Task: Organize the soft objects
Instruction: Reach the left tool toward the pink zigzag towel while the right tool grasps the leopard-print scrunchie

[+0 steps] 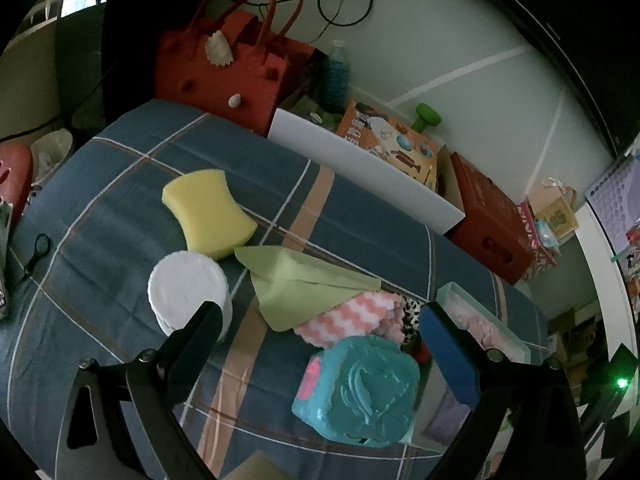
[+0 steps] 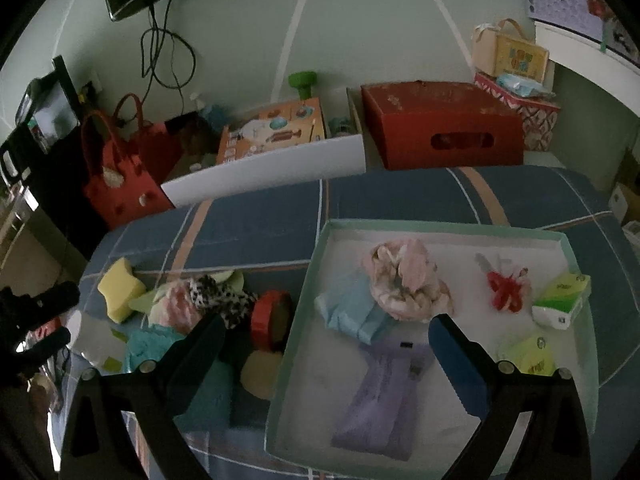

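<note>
Left claw (image 1: 320,320) wide open, empty — teal pouch (image 1: 360,392) lies between its jaws, just below. Right claw (image 2: 326,330) open, empty, over the tray (image 2: 440,227) — left judged nearer.

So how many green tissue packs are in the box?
2. One green tissue pack leans against the box's right wall; the other lies just below it, near the right gripper. More could be hidden.
</note>
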A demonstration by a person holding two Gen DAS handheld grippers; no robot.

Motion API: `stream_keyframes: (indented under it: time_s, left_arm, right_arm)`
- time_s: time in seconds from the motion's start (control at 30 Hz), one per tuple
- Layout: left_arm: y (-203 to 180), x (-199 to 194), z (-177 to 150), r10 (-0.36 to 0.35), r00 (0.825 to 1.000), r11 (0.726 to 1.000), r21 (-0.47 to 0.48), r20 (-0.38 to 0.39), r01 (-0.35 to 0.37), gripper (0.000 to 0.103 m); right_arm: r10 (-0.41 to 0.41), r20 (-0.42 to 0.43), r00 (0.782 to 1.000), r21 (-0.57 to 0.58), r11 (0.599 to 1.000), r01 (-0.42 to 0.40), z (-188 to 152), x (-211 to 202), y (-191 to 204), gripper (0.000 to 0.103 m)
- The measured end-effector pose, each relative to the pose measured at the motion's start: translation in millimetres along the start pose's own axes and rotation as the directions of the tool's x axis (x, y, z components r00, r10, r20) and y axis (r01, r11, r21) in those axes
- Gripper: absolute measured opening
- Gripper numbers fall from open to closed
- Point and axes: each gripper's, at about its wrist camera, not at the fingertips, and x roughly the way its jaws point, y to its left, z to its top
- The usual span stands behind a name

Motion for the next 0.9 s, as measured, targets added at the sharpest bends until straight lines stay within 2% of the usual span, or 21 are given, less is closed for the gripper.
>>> stream_keyframes:
  time_s: [0.17, 0.33, 0.63, 0.9]
  left_arm:
    - [2, -3, 5, 0.017, 1.000, 1.000, 0.007, 0.019, -0.017, 0.099]
    - [9, 1, 8, 0.009, 1.000, 1.000, -0.013, 0.012, -0.009, 0.099]
    - [16, -1, 17, 0.017, 0.998, 1.000, -0.024, 0.058, -0.016, 0.099]
    - [14, 16, 18, 0.062, 0.998, 0.998, 0.021, -0.014, -0.062, 0.099]
  right_arm:
    - [0.003, -0.006, 1.000, 0.000, 1.000, -0.003, 6, 3, 1, 0.103]
    - [0.059, -0.023, 0.998, -0.011, 0.998, -0.059, 13, 5, 12, 0.103]
    - [0.125, -0.051, 0.991, -0.058, 0.990, -0.128, 23, 16, 41, 0.103]
    - [0.140, -0.092, 0.986, -0.095, 0.984, -0.148, 17, 40, 54, 0.103]
